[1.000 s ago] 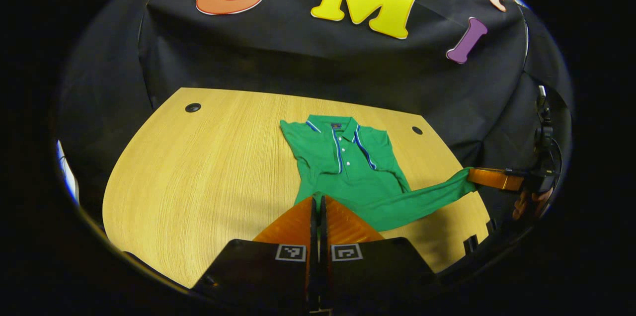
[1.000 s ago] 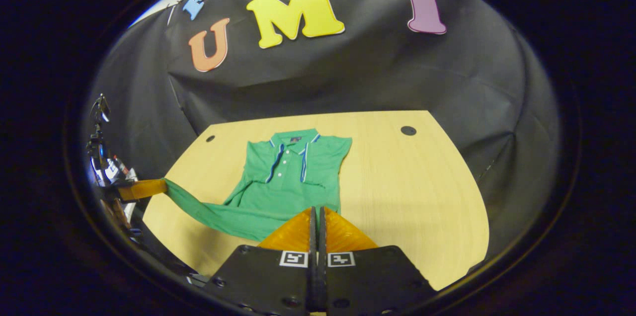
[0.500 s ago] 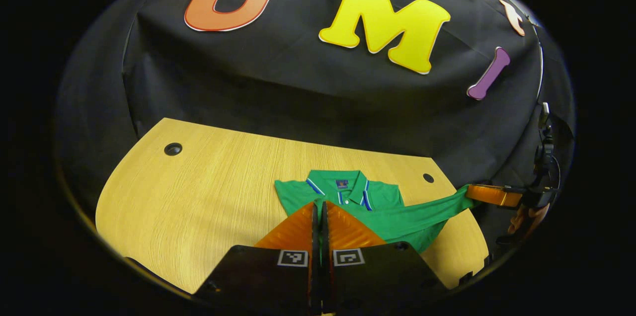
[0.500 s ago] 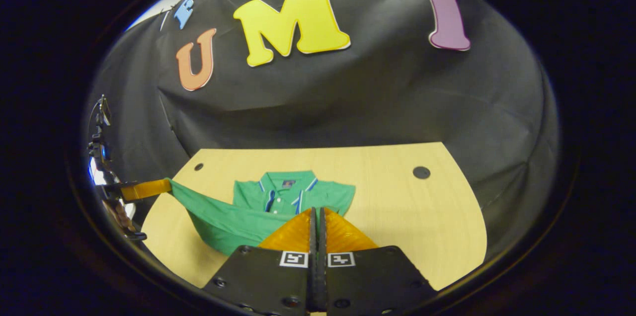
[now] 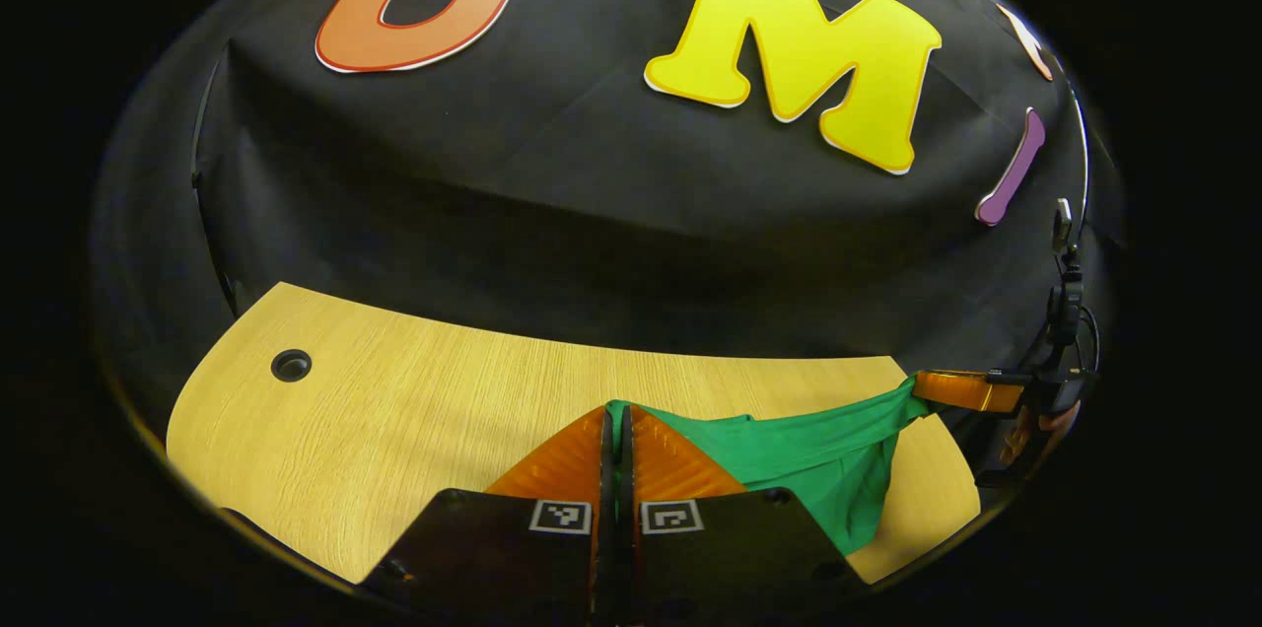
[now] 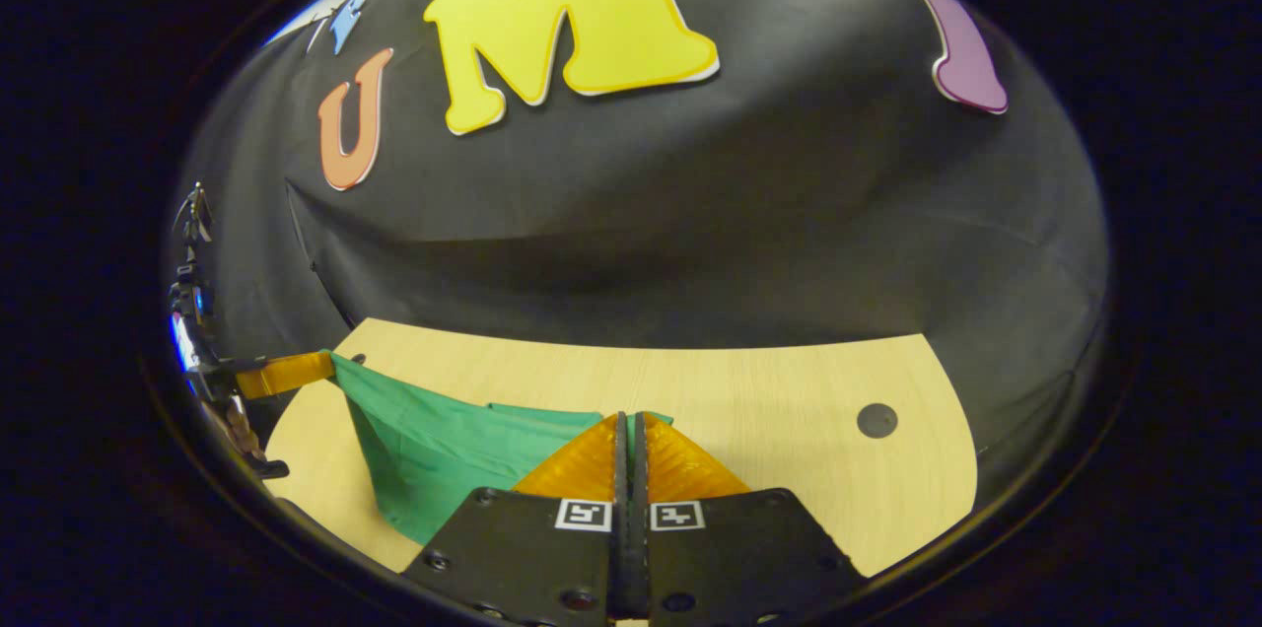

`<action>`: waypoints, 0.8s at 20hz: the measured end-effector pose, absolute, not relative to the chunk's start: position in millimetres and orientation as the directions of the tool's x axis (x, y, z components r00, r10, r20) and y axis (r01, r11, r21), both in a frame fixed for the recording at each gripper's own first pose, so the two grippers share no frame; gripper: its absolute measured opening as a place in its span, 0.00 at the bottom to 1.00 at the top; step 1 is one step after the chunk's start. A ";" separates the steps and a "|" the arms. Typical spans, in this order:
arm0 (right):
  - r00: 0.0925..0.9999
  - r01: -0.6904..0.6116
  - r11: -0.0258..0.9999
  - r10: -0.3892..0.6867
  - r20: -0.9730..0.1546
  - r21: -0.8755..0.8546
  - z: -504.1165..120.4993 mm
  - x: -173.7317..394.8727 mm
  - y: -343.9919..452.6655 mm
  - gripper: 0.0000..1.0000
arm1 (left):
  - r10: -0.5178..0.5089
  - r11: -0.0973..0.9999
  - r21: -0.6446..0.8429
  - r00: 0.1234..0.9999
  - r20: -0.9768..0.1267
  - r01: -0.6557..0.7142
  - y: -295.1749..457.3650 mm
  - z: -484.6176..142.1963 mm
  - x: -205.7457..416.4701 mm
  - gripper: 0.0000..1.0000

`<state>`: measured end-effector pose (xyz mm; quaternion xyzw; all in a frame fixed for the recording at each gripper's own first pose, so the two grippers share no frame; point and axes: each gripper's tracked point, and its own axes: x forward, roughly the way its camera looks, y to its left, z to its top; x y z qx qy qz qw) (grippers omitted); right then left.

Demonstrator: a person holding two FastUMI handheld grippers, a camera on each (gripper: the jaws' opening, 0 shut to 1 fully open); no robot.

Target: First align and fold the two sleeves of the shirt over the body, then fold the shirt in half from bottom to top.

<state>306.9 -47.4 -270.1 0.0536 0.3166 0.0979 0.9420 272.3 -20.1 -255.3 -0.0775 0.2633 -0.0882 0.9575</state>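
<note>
Holding the green polo shirt (image 5: 789, 450) by its hem w/ both hand-held grippers. Your left hand-held gripper (image 5: 616, 415) has its fingers pressed together at the bottom of the left gripper view, a thin strip of green fabric pinched between them at the tips. Same on the other side: your right hand-held gripper (image 6: 627, 422) has its fingers together w/ green cloth peeking out at the tips in the right gripper view.

Shirt hangs stretched between the two, lifted off the wooden counter (image 5: 414, 410); the fabric sags under the taut top edge and drapes down toward the counter's near edge. Can't tell if the lower part touches the wood. Collar and sleeves are hidden from both cams.

In the left gripper view the right hand-held gripper sits farther off at the right rim, its tip at the shirt's far corner, w/ your hand (image 5: 1030, 430) behind it, partly visible. In the right gripper view the left hand-held gripper is at the left rim, gripping the opposite corner, hand (image 6: 232, 420) just below it.

Counter has a round cable hole (image 5: 291, 365) at its left in the left gripper view, another (image 6: 876, 420) at its right in the right gripper view. Both well apart from the shirt.
</note>
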 end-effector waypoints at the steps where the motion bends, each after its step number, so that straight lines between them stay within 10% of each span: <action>1: 0.776 -0.151 0.974 0.223 -0.590 0.170 -278.2 312.0 -46.6 0.00 | -0.203 0.973 -0.197 0.842 -0.500 0.118 -19.4 -265.8 274.9 0.06; 4: 0.754 -0.138 0.974 0.222 -0.618 0.182 -305.4 318.1 -45.6 0.00 | -0.161 0.978 -0.198 0.837 -0.523 0.064 -11.5 -289.3 282.6 0.09; 6: 0.765 -0.128 0.980 0.195 -0.614 0.152 -311.2 320.9 -49.9 0.19 | -0.095 0.987 -0.158 0.841 -0.533 0.012 1.0 -293.4 282.0 0.02; 9: 0.817 -0.111 0.991 0.133 -0.560 0.074 -291.2 320.5 -59.7 0.99 | -0.057 0.991 -0.133 0.853 -0.518 -0.014 7.2 -284.4 276.9 1.00; 16: 0.877 -0.089 0.995 0.099 -0.471 0.043 -231.1 291.3 -55.0 0.96 | -0.037 0.996 -0.087 0.896 -0.442 -0.001 5.9 -222.2 247.1 1.00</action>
